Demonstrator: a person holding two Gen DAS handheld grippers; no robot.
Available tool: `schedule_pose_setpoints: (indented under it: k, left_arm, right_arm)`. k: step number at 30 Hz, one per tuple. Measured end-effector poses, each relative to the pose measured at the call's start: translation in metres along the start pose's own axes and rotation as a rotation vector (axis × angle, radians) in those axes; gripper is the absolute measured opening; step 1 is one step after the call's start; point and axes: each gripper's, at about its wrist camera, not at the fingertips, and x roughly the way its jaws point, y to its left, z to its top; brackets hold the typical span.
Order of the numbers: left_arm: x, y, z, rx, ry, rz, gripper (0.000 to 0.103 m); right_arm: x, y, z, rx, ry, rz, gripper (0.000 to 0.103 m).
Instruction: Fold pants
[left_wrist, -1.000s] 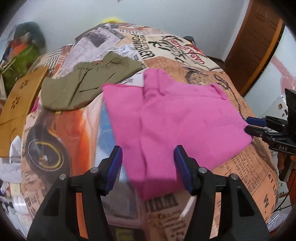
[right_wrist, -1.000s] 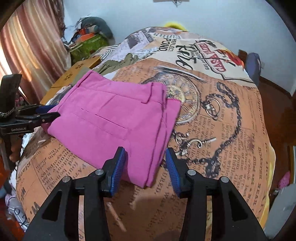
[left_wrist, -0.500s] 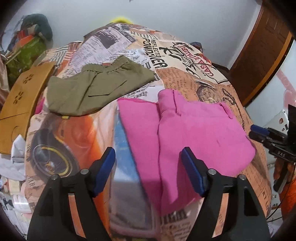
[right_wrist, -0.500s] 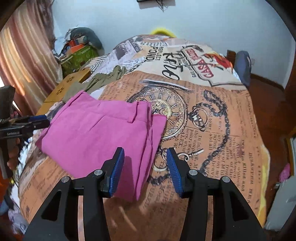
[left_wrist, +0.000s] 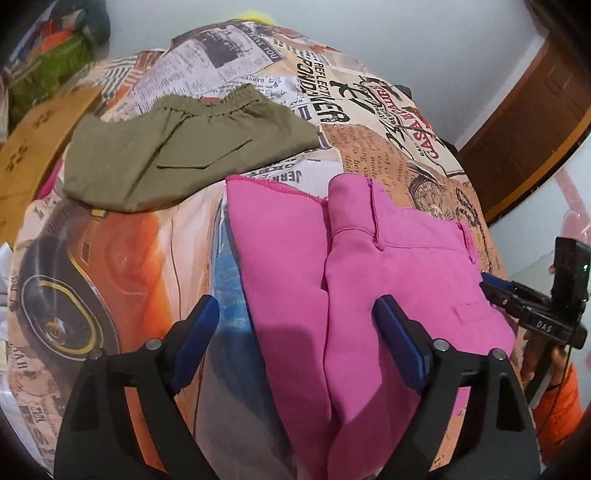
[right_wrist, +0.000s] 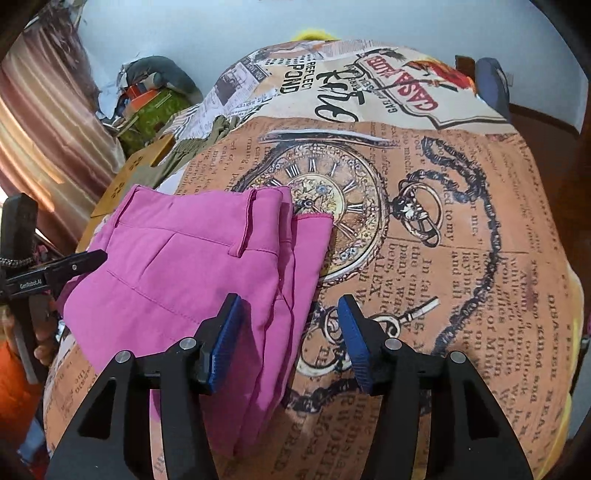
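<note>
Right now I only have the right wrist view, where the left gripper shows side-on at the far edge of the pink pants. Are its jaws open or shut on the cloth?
Observer: Open, and holding nothing. In its own camera the left gripper has its fingers wide apart over the near edge of the pink pants.
Reviewer: And the olive sliver I see behind the pants, what is it?
Observer: A pair of olive shorts. They lie flat on the printed bedspread, with an elastic waistband and a pocket flap showing, and they are apart from the pink pants.
</note>
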Motion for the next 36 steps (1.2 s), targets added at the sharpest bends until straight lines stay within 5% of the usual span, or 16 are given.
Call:
schedule_pose_setpoints:
  k: [9,14,21,23,25,30,36]
  left_arm:
    - [0.001,0.001,0.002,-0.017,-0.018,-0.029,0.068]
    - [-0.002,-0.007,0.002,0.015,-0.029,-0.005,0.056]
    - [-0.005,-0.018,0.005,0.066,-0.033,0.036,0.042]
    - [-0.01,-0.022,0.007,0.087,-0.03,0.0,0.015]
    - [-0.014,-0.03,0.008,0.12,-0.04,0.027,0.012]
    - [-0.015,-0.041,0.008,0.176,-0.031,0.071,0.012]
    - [-0.011,-0.035,0.008,0.151,-0.015,0.051,0.015]
  right_arm:
    - [0.003,0.003,0.0,-0.012,0.005,0.016,0.049]
    - [0.003,0.012,0.002,-0.058,0.006,0.034,0.029]
    - [0.004,0.019,0.004,-0.096,-0.012,-0.001,0.016]
    - [0.003,0.019,0.004,-0.098,-0.019,-0.007,0.014]
    - [0.001,0.02,0.005,-0.103,-0.03,-0.015,0.012]
    - [-0.003,0.018,0.006,-0.08,-0.028,-0.011,0.013]
    - [-0.003,0.006,0.011,-0.009,-0.003,-0.007,0.035]
